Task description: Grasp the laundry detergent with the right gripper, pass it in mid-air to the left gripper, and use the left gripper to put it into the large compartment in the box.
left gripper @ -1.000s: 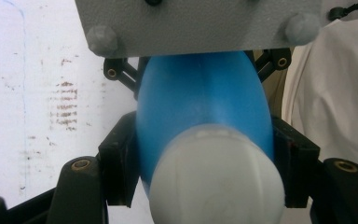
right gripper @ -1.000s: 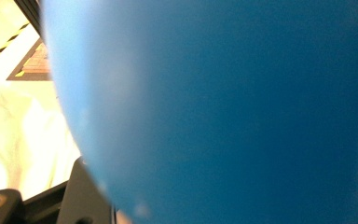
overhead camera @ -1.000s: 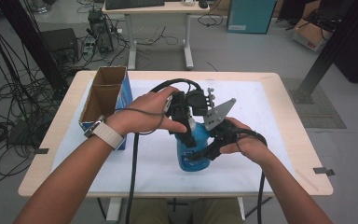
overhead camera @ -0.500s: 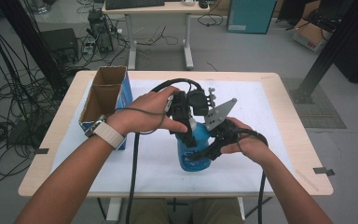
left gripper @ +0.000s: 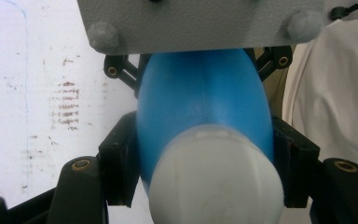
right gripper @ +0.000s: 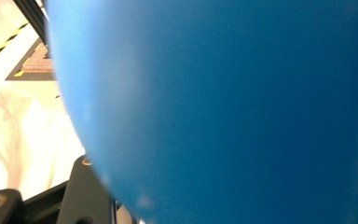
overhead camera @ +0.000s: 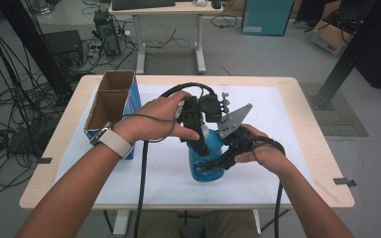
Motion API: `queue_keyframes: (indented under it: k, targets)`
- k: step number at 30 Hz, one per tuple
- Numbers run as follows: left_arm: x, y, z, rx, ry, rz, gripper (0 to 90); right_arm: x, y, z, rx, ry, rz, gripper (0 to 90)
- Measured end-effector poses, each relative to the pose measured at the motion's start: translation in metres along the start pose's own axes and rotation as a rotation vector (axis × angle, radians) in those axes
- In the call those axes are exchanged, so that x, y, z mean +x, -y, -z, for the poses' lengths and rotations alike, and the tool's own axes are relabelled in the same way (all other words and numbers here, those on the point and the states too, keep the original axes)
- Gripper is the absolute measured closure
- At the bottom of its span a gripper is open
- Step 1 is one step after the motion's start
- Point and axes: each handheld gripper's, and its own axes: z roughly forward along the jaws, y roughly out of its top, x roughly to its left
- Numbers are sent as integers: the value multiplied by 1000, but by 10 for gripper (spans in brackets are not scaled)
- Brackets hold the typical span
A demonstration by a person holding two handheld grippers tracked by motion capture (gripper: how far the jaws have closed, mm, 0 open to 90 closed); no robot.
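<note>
White sheet [overhead camera: 258,104] is covering a pale wood table [overhead camera: 317,148]; grey floor, cables around. Blue bottle [overhead camera: 206,161] is standing mid-table. Left gripper [overhead camera: 202,144] is clamping its neck under the white cap [left gripper: 214,182]; right gripper [overhead camera: 217,163] is pinching its body.

Blue plastic bottle [overhead camera: 206,161] with a white cap [left gripper: 216,179], standing roughly upright on the white mat near table centre, base on the surface. Body is smooth and rounded, tapering up to the neck; dark label print on the side, not readable. Cap is on; the top is clamped from one side, the body from the other.
</note>
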Motion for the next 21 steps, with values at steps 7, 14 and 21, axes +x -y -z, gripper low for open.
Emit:
queue_keyframes:
  k: [7,14,21]
  targets:
    - [0,0,1,-4,-1,0,371,0,-1,1,6,5,5,429]
    - [0,-1,-2,-3,-4,0,371,0,1,1,7,8,3,430]
    - [-1,0,-2,4,-5,2,371,0,2,0,5,5,5,430]
